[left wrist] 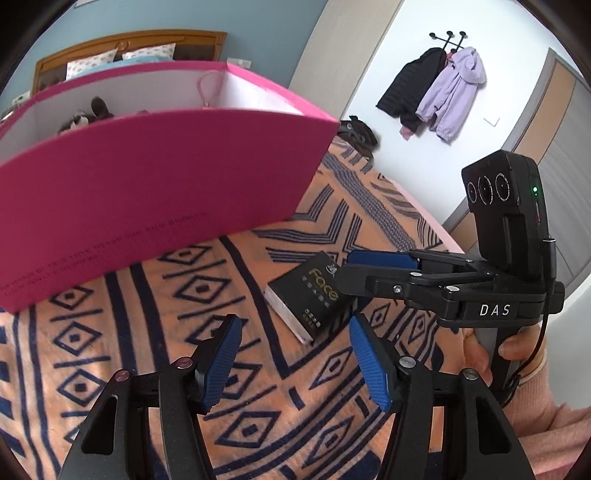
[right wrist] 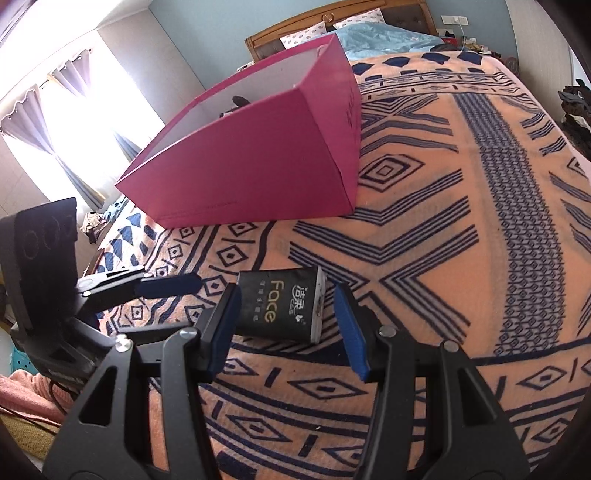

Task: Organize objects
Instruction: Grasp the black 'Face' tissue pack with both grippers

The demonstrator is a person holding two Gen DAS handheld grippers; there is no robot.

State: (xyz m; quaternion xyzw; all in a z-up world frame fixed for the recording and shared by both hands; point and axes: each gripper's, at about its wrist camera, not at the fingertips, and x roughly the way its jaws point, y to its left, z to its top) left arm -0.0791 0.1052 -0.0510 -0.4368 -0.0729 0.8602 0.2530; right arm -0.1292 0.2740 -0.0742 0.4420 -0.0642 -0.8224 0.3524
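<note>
A black tissue pack marked "Face" [right wrist: 282,306] lies flat on the orange patterned blanket. My right gripper [right wrist: 286,325] is open, its blue-padded fingers on either side of the pack's near end. In the left wrist view the pack [left wrist: 310,295] lies ahead and the right gripper [left wrist: 365,269] reaches over it from the right. My left gripper [left wrist: 295,365] is open and empty above the blanket, just short of the pack. A large pink open box [left wrist: 147,184] stands behind; it also shows in the right wrist view [right wrist: 258,170], with a plush toy [left wrist: 88,116] inside.
The blanket [right wrist: 443,258] covers the bed. A wooden headboard with pillows [right wrist: 332,26] stands at the far end. Coats hang on a wall rack [left wrist: 439,92]. A window with curtains [right wrist: 55,122] is at the left. A dark object [left wrist: 358,134] sits at the bed's far edge.
</note>
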